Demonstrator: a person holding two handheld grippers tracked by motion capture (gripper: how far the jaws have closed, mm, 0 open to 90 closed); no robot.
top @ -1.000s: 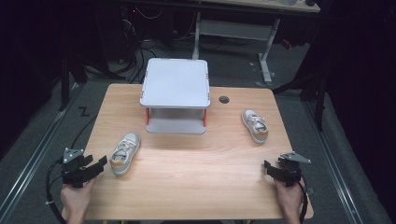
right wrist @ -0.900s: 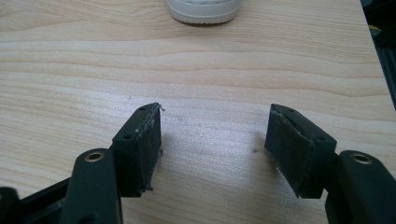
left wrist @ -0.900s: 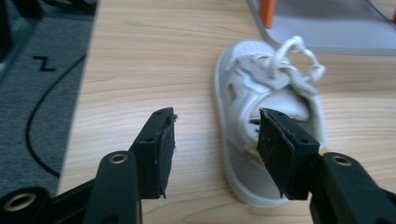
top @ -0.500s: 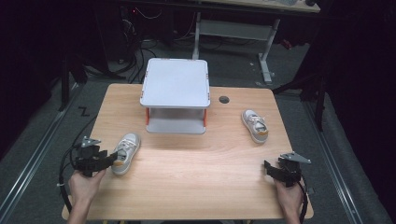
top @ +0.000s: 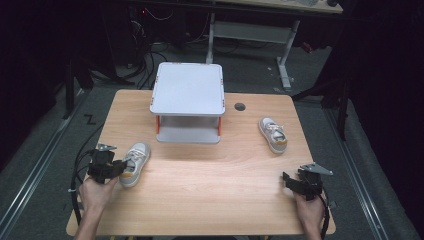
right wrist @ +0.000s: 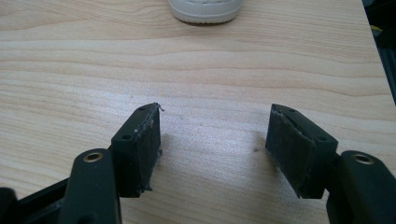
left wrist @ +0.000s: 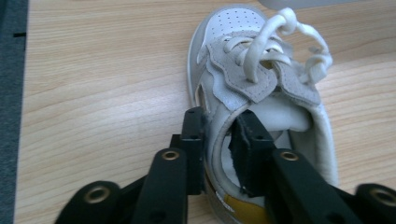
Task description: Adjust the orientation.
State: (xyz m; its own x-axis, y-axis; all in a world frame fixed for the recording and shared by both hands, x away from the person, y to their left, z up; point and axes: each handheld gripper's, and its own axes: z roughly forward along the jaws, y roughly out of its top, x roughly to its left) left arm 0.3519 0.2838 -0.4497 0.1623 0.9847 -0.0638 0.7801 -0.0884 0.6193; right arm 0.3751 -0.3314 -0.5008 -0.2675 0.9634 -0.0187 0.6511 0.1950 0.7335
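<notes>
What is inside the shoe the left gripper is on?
One pad of the left gripper sits inside the left shoe, pinching its collar against the outer pad. A pale lining shows beyond; the tongue and laces cover the toe end.

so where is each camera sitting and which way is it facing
High view: above the person's side, looking forward and down on the table; both hands, left gripper and right gripper show.
Left gripper view: on that gripper, looking along its jaws, which have just been closing and pinch the near shoe by its heel wall.
Right gripper view: along open jaws over bare wood, far shoe ahead.
Shared: each shoe also shows in the high view.
</notes>
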